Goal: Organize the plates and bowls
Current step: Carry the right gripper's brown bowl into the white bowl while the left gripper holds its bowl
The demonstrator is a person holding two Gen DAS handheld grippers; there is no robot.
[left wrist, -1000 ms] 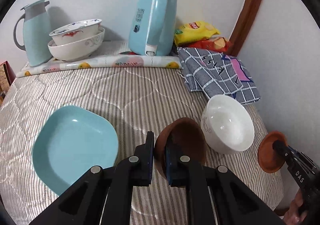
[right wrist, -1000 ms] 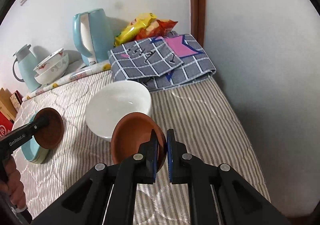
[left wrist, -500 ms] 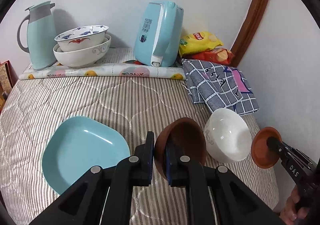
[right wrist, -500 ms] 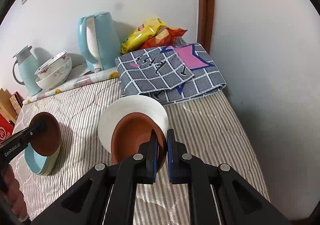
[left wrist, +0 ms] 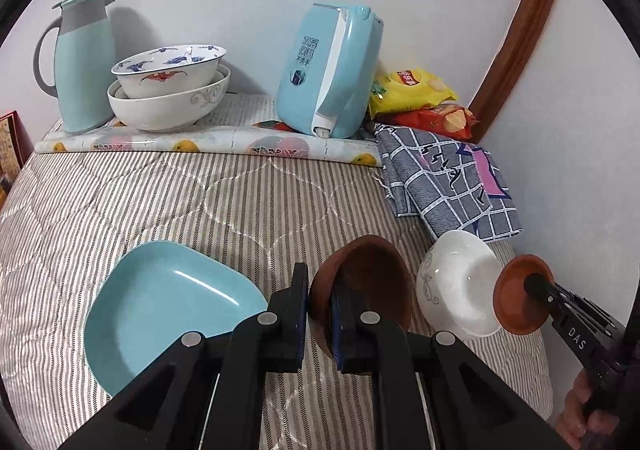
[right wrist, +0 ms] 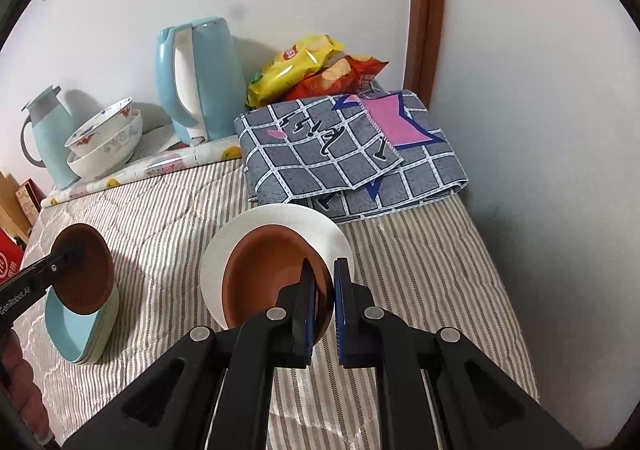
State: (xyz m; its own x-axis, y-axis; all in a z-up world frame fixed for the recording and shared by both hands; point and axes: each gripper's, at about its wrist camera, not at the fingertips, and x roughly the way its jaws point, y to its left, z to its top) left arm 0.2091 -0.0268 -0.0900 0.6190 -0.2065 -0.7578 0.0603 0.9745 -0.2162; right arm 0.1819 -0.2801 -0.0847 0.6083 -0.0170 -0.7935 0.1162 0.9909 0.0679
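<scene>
My left gripper (left wrist: 319, 306) is shut on the rim of a dark brown bowl (left wrist: 368, 282) and holds it above the striped bedding, between a light blue square plate (left wrist: 168, 306) and a white bowl (left wrist: 460, 282). My right gripper (right wrist: 325, 290) is shut on the rim of a terracotta bowl (right wrist: 268, 278), held over the white bowl (right wrist: 320, 226). The right gripper and its bowl (left wrist: 516, 302) also show in the left wrist view. The left gripper's bowl (right wrist: 86, 270) hangs over the blue plate (right wrist: 76, 326) in the right wrist view.
Two stacked patterned bowls (left wrist: 168, 89) stand at the back beside a teal jug (left wrist: 82, 61). A blue kettle (left wrist: 332, 69), snack bags (left wrist: 416, 89) and a folded checked cloth (left wrist: 452, 185) lie at the back right. The wall is close on the right.
Both grippers have risen and pulled back with their bowls. The terracotta bowl now sits over the white bowl; the dark brown bowl stays near the blue plate.
</scene>
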